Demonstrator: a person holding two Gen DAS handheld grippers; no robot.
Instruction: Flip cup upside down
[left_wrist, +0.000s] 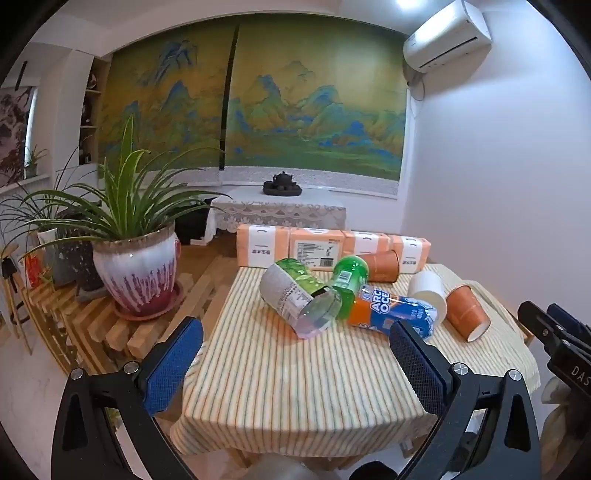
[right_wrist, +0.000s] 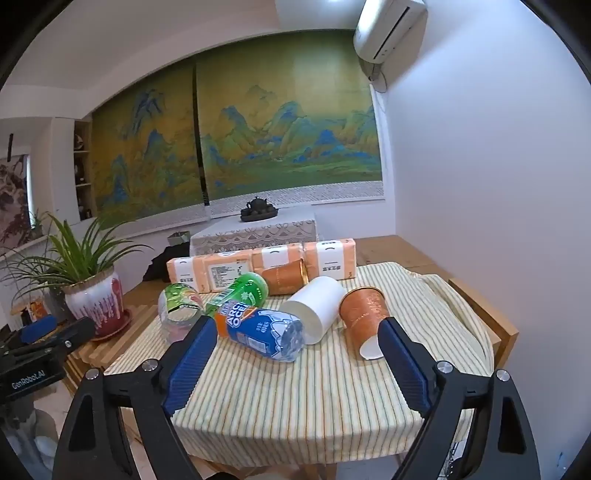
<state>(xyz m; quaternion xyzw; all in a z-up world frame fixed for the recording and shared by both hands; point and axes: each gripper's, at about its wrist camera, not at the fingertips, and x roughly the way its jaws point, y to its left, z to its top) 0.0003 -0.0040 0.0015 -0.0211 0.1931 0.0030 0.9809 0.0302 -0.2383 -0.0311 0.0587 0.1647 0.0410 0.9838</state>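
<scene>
Three paper cups lie on their sides on the striped tablecloth. An orange cup lies nearest on the right, its mouth toward me. A white cup lies beside it. A second orange cup lies further back by the tissue packs. My left gripper is open and empty above the table's near part. My right gripper is open and empty, just short of the near orange cup; it also shows in the left wrist view.
Several plastic bottles lie in a heap left of the cups: a blue and orange one, a green one, a clear one. Orange tissue packs line the far edge. A potted plant stands on a slatted bench left. Wall at right.
</scene>
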